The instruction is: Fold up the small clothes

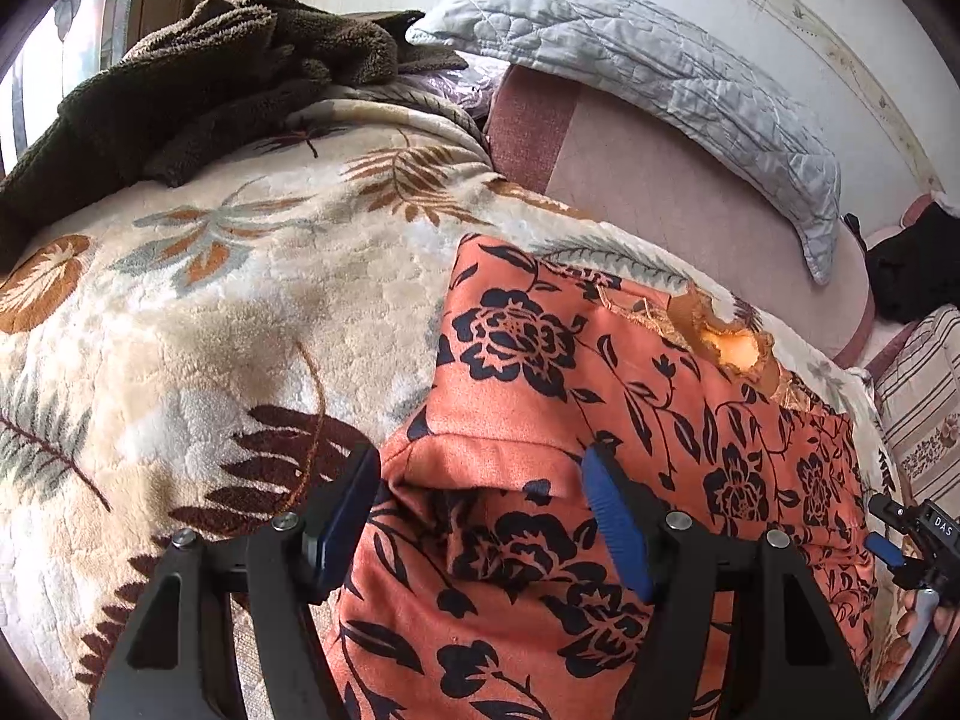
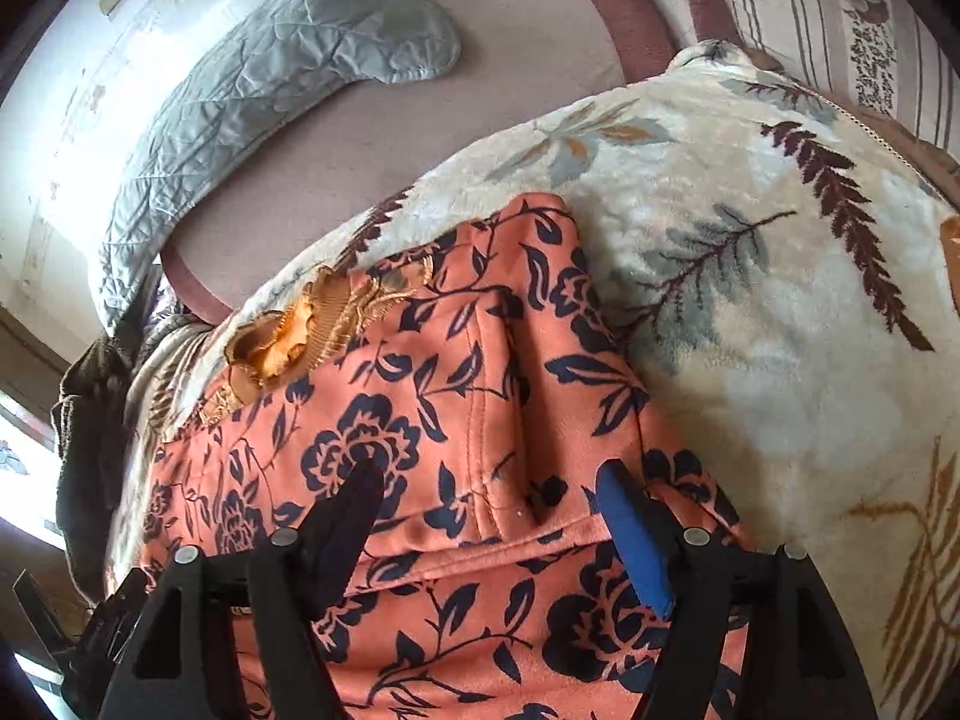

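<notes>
Orange garment with dark floral print (image 1: 570, 396), lying on a cream leaf-patterned blanket (image 1: 240, 312) spread over the bed, fills the lower centre of both views. Left tongs (image 1: 483, 516) stand released, fingers wide apart over a folded sleeve edge at lower centre. Right tongs (image 2: 492, 516) likewise spread, straddling a seam. Grey quilted pillow (image 1: 660, 72) at upper right, dark brown fleece (image 1: 198, 78) at upper left of the left wrist view.

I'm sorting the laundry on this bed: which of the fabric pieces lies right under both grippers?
The orange garment with black flowers, spread on the cream leaf-print blanket. The brown fleece and grey quilted pillow lie farther back, beyond both open grippers.
</notes>
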Demonstrator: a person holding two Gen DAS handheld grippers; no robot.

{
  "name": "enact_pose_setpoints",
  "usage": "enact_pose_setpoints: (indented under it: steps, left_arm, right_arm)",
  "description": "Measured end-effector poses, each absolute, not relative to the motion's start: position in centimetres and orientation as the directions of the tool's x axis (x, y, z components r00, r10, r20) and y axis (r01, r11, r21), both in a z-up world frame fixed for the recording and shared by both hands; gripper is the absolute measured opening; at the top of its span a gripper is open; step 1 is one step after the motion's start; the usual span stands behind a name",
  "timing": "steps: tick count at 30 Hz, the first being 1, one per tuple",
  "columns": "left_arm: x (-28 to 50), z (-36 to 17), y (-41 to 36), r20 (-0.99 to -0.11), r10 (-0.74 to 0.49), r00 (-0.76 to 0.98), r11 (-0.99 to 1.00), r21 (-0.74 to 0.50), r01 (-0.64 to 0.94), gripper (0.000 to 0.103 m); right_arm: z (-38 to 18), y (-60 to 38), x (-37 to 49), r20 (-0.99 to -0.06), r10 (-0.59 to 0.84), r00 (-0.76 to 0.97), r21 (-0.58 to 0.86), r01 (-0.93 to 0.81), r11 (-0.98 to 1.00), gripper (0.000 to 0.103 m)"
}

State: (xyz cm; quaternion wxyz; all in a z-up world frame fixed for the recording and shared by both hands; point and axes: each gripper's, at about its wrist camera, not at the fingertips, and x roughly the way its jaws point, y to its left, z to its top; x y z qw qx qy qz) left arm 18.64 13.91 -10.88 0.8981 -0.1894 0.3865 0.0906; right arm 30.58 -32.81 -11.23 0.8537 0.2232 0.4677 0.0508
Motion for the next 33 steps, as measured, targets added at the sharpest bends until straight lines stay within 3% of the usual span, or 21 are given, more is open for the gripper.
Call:
enact_pose_setpoints:
  steps: [6,11,15,17,20,23,29,31,33]
  left_arm:
    - [17.1,-8.5,17.4,-0.634,0.084,0.769,0.855,-0.351,-0.383,0.07]
    - [17.7,-9.9,21.1,-0.669,-0.052,0.741,0.763,-0.505,-0.403,0.069]
    - [18.0,-10.1,19.7,-0.666,-0.104,0.739,0.782,-0.514,-0.354,0.069]
    - [19.0,-10.1,18.1,-0.701,-0.094,0.707,0.838,-0.438,-0.324,0.07]
    - [21.1,-14.1,16.5,-0.876,0.038,0.481,0.907,-0.172,-0.385,0.066]
    - [20.0,-13.0,15.5,-0.866,0.149,0.477,0.921,-0.054,-0.385,0.066]
    - [17.7,-8.9,16.8,-0.724,0.025,0.689,0.891,-0.297,-0.344,0.067]
    - [19.0,-10.0,17.6,-0.738,-0.036,0.674,0.87,-0.355,-0.343,0.068]
    - [21.3,-13.1,17.6,-0.815,-0.093,0.573,0.867,-0.349,-0.357,0.068]
  right_arm:
    - [-10.4,-33.4,30.7,-0.738,0.302,0.604,0.472,0.14,0.87,0.076]
    - [-11.6,-32.8,28.0,-0.733,0.31,0.606,0.484,0.143,0.864,0.076]
    - [-10.9,-32.0,27.1,-0.713,0.319,0.624,0.489,0.117,0.865,0.076]
    - [-9.8,-31.0,26.9,-0.699,0.338,0.63,0.477,0.059,0.877,0.076]
    - [-9.1,-29.4,27.1,-0.704,0.34,0.623,0.44,0.008,0.898,0.076]
    - [-10.3,-29.0,27.7,-0.749,0.341,0.568,0.439,0.04,0.898,0.076]
    - [-9.1,-27.5,28.7,-0.718,0.416,0.558,0.477,-0.041,0.878,0.076]
    - [-9.4,-27.0,29.4,-0.693,0.473,0.544,0.522,-0.074,0.849,0.078]
    - [-11.6,-26.9,30.7,-0.7,0.522,0.486,0.57,-0.06,0.82,0.083]
